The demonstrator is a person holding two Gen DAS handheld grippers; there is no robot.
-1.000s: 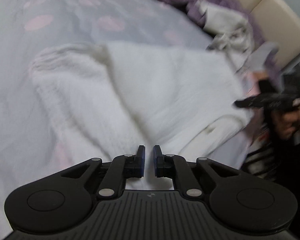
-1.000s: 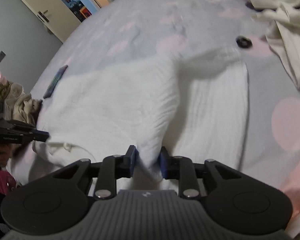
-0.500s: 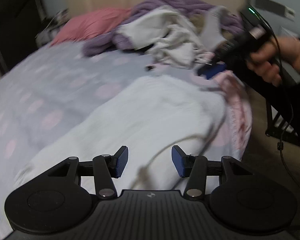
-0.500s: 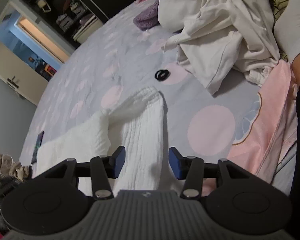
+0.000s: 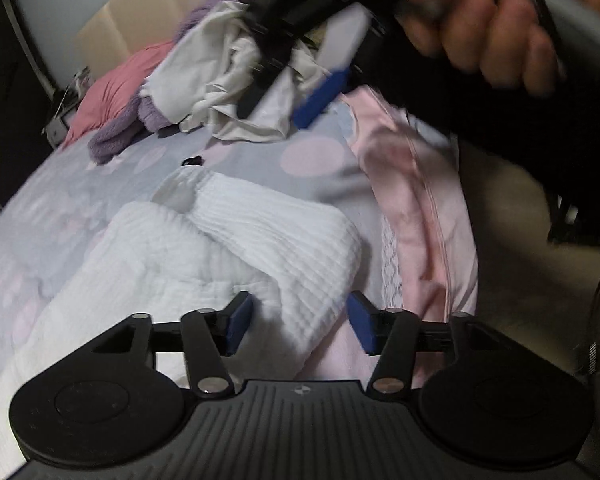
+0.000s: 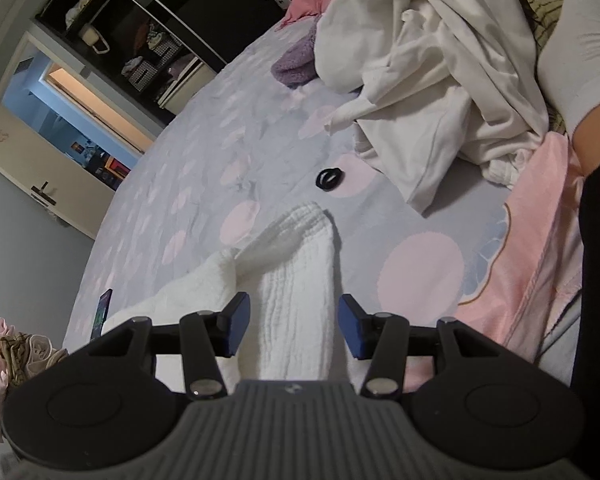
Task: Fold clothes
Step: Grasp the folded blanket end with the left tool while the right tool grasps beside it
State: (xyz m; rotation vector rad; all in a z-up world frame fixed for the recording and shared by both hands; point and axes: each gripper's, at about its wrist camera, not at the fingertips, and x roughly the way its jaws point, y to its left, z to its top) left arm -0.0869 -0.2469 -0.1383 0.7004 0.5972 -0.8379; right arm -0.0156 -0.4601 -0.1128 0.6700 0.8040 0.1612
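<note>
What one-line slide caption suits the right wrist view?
Open right gripper poised over a folded white knit sweater on a polka-dot bedsheet.

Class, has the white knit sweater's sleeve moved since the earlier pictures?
Yes. The sleeve now lies folded toward the black hair tie, no longer pinched by the right gripper.

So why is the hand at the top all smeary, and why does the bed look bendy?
Left wrist view: the hand holding the other gripper is smeared by motion blur, and the white knit sweater looks slightly soft. Right wrist view: sharper; the fisheye lens curves the bed and tilts the bright doorway; the room is dim.
</note>
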